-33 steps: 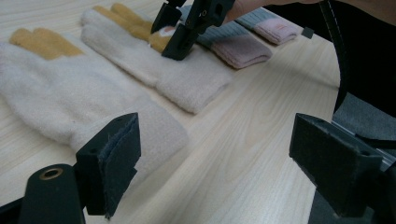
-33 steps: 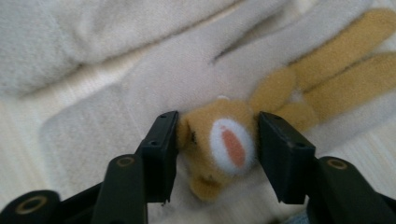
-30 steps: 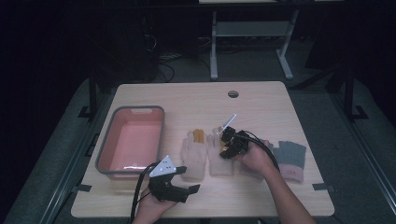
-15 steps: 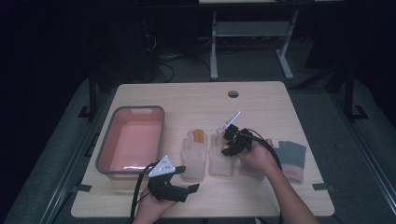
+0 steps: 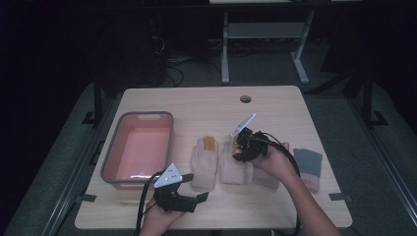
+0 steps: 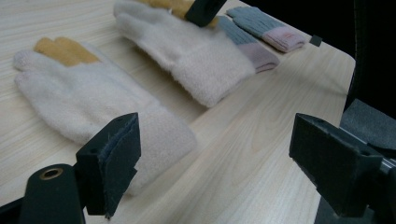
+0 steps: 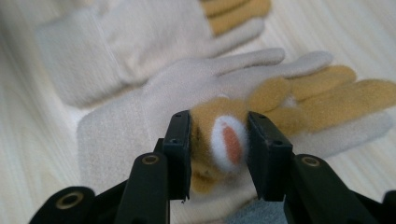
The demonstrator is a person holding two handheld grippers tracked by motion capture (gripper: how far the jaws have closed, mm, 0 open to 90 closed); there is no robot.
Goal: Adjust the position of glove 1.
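Note:
Two cream gloves with yellow fingertips lie side by side mid-table, the left one [image 5: 204, 164] flat, the right one [image 5: 232, 169] under my right gripper [image 5: 240, 147]. Its jaws have just been closing and now pinch a bunched yellow and white fold of that glove [image 7: 154, 98] between the pads, right gripper [image 7: 218, 144] shut on it. The fold is raised slightly off the table. My left gripper [image 5: 195, 189] rests near the front edge with its jaws wide apart. Nothing lies between the left gripper [image 6: 217, 158] jaws, and the left glove's cuff [image 6: 159, 135] is just beside one jaw.
A pink tray with a grey rim [image 5: 110, 160] stands at the left. Two grey gloves with pink cuffs [image 5: 309, 164] [image 5: 265, 178] lie to the right of the cream pair. A cable hole [image 5: 245, 99] sits near the table's far edge.
The right gripper's jaws have closed onto the right cream glove and the hand has lifted a little with the fold in them. The left gripper has stayed put.

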